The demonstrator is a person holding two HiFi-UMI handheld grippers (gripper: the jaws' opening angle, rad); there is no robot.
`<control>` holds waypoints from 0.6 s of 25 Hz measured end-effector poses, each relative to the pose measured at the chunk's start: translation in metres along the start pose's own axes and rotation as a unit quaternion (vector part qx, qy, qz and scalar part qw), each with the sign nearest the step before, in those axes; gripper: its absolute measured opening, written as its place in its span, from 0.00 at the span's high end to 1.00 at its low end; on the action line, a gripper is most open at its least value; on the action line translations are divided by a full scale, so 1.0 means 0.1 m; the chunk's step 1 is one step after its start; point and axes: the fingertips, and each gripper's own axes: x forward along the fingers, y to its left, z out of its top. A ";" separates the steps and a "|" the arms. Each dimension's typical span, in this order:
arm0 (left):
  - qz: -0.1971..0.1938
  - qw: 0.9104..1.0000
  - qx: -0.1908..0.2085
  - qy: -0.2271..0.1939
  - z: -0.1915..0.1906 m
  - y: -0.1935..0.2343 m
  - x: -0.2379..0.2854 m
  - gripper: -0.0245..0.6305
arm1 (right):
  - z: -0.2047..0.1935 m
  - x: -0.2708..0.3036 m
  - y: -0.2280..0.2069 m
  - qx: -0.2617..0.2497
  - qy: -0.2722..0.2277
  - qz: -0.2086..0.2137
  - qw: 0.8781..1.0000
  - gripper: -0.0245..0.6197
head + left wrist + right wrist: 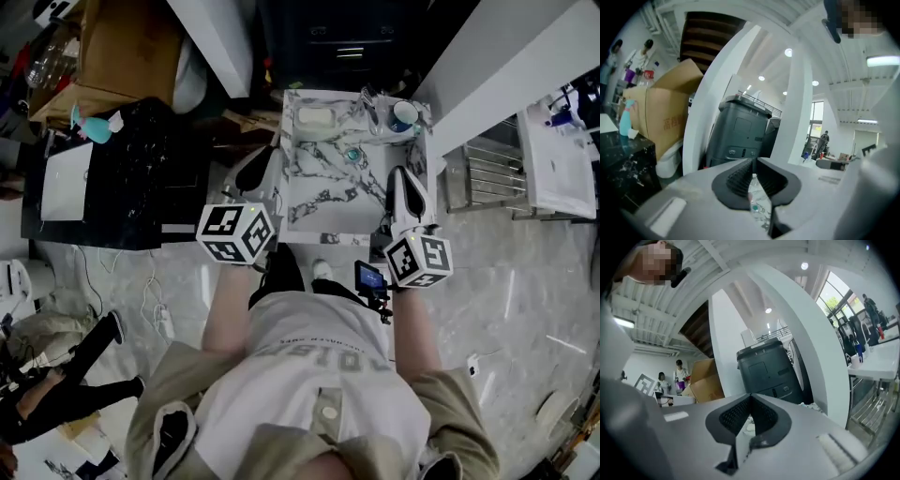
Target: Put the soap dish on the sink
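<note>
Two grippers [255, 173] [405, 186] closed, empty; soap dish [316, 118] beyond, on sink [319, 204].

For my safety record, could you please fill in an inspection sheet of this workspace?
Surface: marble sink, dry as far as seen.
Job's things: soap dish lies on the sink's back left corner.
Clutter: cup at back right, beside the faucet.
Grippers: left hand-held gripper and right hand-held gripper both shut, empty.
Cables: white cable on the floor.
Surroundings: black table with spray bottle; cardboard box; a person.
</note>
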 end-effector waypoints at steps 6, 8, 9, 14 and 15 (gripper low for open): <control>0.052 0.995 0.060 -0.064 0.15 -0.29 -0.57 0.95 | 0.19 -0.51 0.10 -0.052 -0.015 0.021 0.998 0.96; 0.067 0.993 0.070 -0.074 0.16 -0.37 -0.70 0.95 | 0.24 -0.63 0.10 -0.062 -0.019 0.025 0.998 0.96; 0.071 0.992 0.075 -0.078 0.17 -0.42 -0.75 0.95 | 0.27 -0.68 0.11 -0.067 -0.021 0.028 0.997 0.96; 0.081 0.987 0.106 -0.088 0.23 -0.62 -0.95 0.95 | 0.39 -0.88 0.15 -0.091 -0.033 0.037 0.995 0.96; 0.081 0.987 0.110 -0.088 0.23 -0.65 -0.98 0.95 | 0.41 -0.91 0.15 -0.094 -0.036 0.038 0.994 0.96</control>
